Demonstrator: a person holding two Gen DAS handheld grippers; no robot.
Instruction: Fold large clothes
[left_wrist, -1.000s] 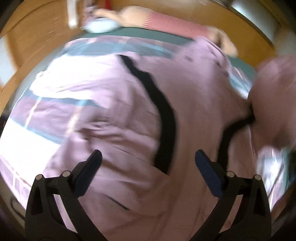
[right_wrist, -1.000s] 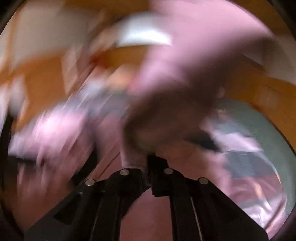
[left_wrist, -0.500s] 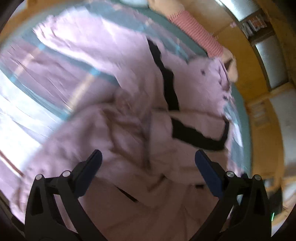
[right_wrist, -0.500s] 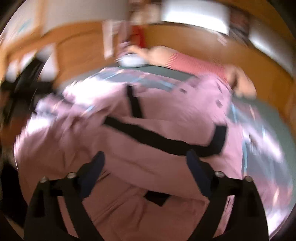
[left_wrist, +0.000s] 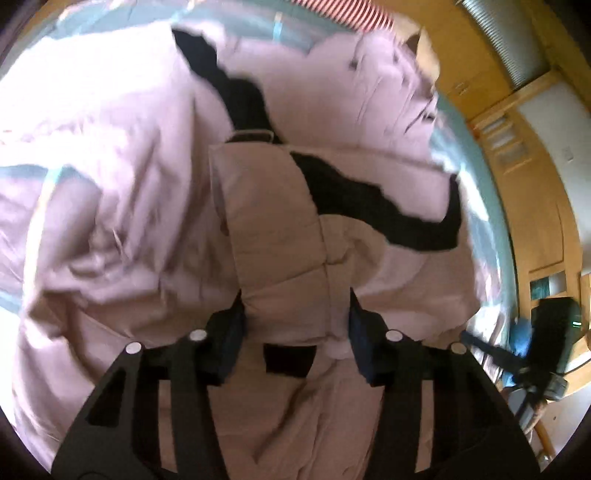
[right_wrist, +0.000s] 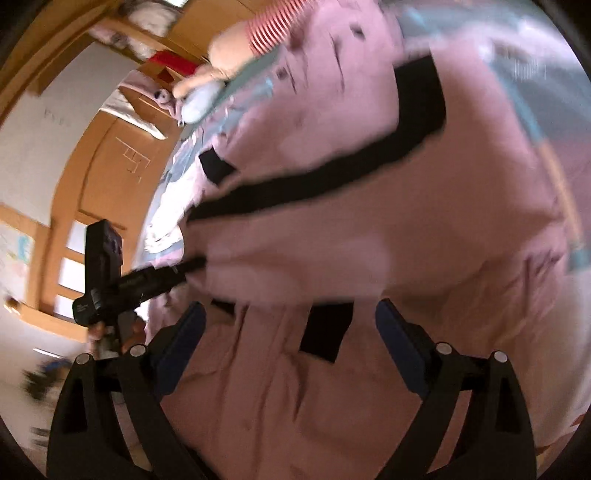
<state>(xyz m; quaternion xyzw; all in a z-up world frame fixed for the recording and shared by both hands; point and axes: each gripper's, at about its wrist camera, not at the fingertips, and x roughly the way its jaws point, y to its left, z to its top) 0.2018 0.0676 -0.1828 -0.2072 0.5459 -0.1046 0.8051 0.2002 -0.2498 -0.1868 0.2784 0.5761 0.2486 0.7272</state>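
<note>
A large pink garment with black trim (left_wrist: 140, 177) lies rumpled across the bed and fills both views (right_wrist: 369, 221). My left gripper (left_wrist: 295, 332) has its jaws partly closed around a thick folded pink flap (left_wrist: 280, 236) of the garment. My right gripper (right_wrist: 291, 339) is open and empty just above the garment, near a black trim patch (right_wrist: 325, 332). The left gripper also shows in the right wrist view (right_wrist: 122, 280), reaching in at the garment's left edge.
A striped bedsheet (right_wrist: 517, 66) lies under the garment. A soft toy with a red-striped part (right_wrist: 243, 40) rests at the head of the bed. Wooden cabinets (left_wrist: 517, 122) stand around it. The right gripper's body (left_wrist: 546, 347) shows low at the right.
My right gripper let go of the garment and opened. My left gripper moved down onto the folded flap and its jaws narrowed around it. Both cameras swung over the bed.
</note>
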